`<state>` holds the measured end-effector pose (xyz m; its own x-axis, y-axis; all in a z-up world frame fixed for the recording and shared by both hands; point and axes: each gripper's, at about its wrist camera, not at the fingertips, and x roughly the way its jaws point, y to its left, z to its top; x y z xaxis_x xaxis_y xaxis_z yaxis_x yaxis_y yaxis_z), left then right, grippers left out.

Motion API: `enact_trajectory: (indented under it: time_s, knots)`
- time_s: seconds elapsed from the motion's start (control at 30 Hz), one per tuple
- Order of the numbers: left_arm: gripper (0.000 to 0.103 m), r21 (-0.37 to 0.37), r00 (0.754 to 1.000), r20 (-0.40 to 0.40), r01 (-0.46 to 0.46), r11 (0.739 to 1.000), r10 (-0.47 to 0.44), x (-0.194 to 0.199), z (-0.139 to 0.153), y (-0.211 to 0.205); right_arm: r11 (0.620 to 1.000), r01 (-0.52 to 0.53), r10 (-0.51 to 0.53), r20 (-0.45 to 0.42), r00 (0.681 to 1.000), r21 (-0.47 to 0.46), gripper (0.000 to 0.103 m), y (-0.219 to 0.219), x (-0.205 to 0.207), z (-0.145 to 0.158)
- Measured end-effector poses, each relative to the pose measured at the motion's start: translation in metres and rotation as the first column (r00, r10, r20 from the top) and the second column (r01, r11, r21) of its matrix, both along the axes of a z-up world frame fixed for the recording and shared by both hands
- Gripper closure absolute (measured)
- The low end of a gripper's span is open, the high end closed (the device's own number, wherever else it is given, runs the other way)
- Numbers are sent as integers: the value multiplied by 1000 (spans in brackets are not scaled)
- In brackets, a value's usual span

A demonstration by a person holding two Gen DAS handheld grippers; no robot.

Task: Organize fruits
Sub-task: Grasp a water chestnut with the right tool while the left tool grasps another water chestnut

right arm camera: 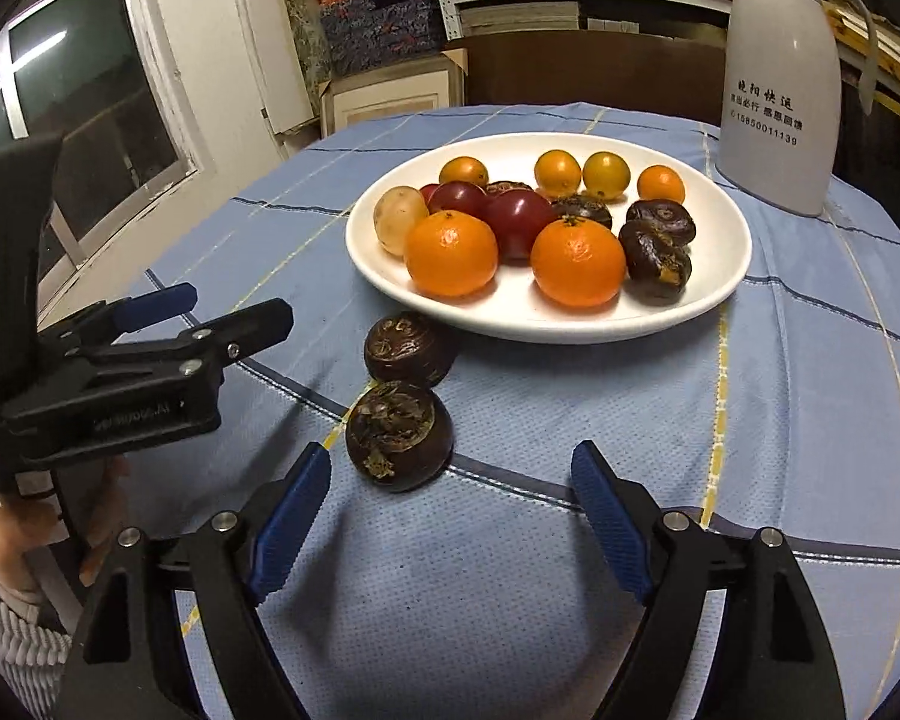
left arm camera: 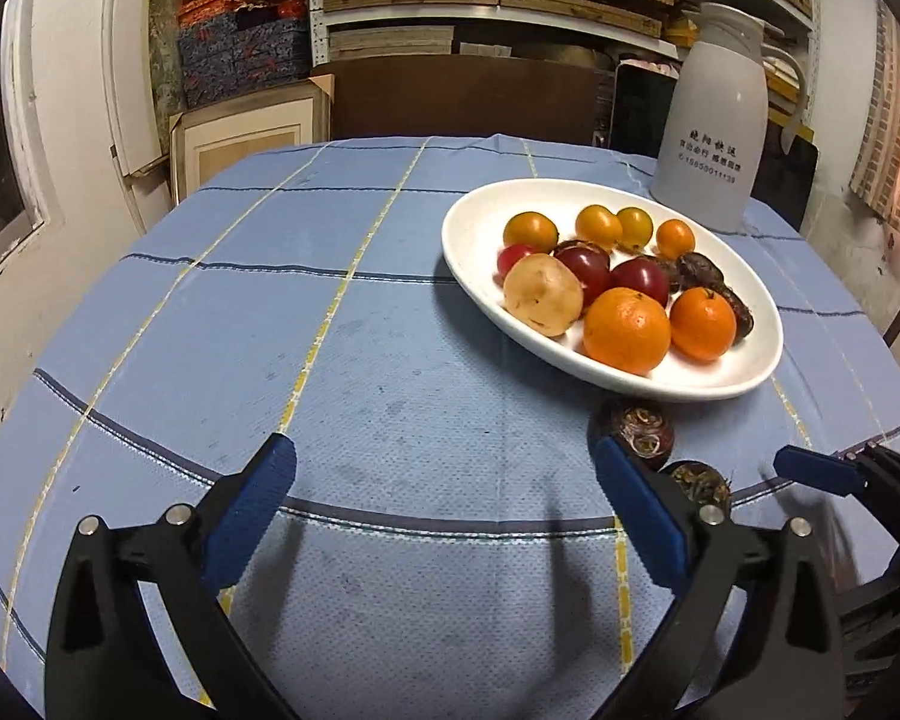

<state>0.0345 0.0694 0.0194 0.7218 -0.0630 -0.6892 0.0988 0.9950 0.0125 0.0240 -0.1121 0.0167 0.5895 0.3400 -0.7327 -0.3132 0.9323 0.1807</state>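
Note:
A white plate (right arm camera: 714, 294) on the blue checked tablecloth holds two mandarins (right arm camera: 451, 252), red tomatoes (right arm camera: 516, 219), small orange tomatoes, a pale potato-like fruit (right arm camera: 397, 219) and dark water chestnuts (right arm camera: 657, 261). Two more water chestnuts lie on the cloth in front of the plate, one nearer (right arm camera: 399, 435) and one farther (right arm camera: 407, 348). My right gripper (right arm camera: 450, 486) is open and empty, just behind the nearer one. My left gripper (left arm camera: 444, 474) is open and empty over bare cloth; it shows in the right wrist view (right arm camera: 228, 312). The plate (left arm camera: 468, 252) and loose chestnuts (left arm camera: 639, 429) show in the left wrist view.
A white thermos jug (right arm camera: 780, 78) stands behind the plate at the back right, also in the left wrist view (left arm camera: 714, 132). Shelves of boxes and a cardboard box (right arm camera: 390, 96) lie beyond the table's far edge. A window (right arm camera: 90, 108) is on the left wall.

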Motion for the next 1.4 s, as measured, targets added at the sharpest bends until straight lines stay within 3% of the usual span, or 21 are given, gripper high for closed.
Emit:
enact_trajectory:
  time_s: [0.37, 0.5, 0.63, 0.67, 1.0, 1.2, 1.4]
  knots:
    - [5, 32, 1000, 5, 29, 999, -29, 1, 2, -9, 986, -37, 44, 40, 998, -163, 22, 38, 5, -1]
    - [5, 47, 999, 10, 40, 998, -41, 0, 2, -13, 984, -51, 56, 25, 998, -172, 45, 43, 9, -3]
    - [5, 60, 999, 8, 47, 997, -48, -1, 1, -16, 985, -58, 59, 4, 998, -160, 53, 42, 11, -5]
    - [5, 64, 999, 8, 49, 997, -50, -1, 1, -17, 986, -59, 61, 5, 998, -159, 59, 42, 11, -5]
    - [5, 78, 999, 0, 48, 996, -48, 0, -1, -17, 989, -61, 62, 0, 998, -133, 60, 30, 4, -4]
    - [5, 87, 998, -13, 61, 994, -60, 1, -4, -20, 995, -11, 10, -15, 1000, -104, 59, -7, 0, -5]
    - [5, 72, 989, -56, 141, 987, -137, 2, -12, -36, 995, 48, -50, -20, 999, -83, 59, -46, -3, -7]
